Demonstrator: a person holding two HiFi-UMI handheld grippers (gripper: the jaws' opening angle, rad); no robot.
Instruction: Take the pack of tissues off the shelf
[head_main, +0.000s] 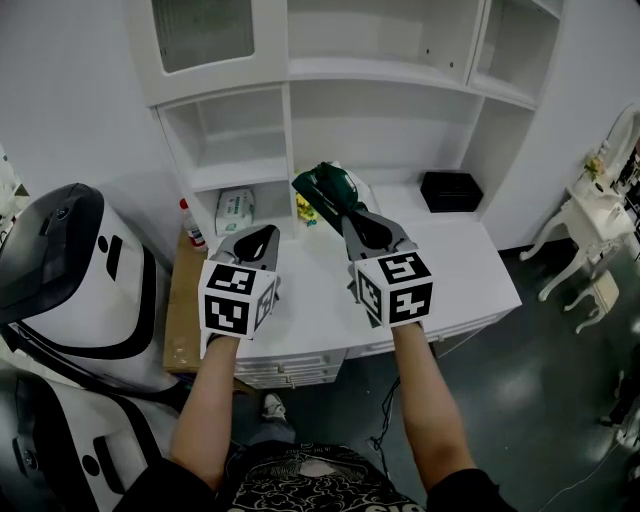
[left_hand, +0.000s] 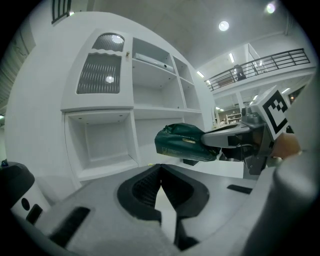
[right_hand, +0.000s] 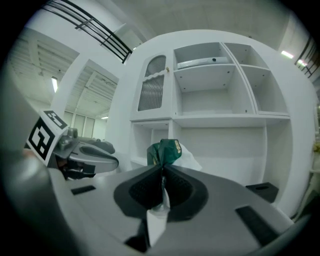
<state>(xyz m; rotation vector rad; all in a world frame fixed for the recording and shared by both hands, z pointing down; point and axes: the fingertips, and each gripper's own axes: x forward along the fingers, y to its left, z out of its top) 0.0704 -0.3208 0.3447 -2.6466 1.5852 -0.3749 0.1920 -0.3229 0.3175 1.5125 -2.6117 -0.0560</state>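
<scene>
Green tissue pack (head_main: 332, 186) pinched by the right gripper (right_hand: 162, 170)
Its fingers clamp the pack's near edge; the left gripper (left_hand: 160, 169) alongside has its fingers pressed together, empty.

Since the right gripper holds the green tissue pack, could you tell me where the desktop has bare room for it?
The white desktop is bare in front of the black box, right of the right gripper and its green tissue pack. The left end is crowded: left gripper, white pack in its cubby, red-capped bottle.
</scene>
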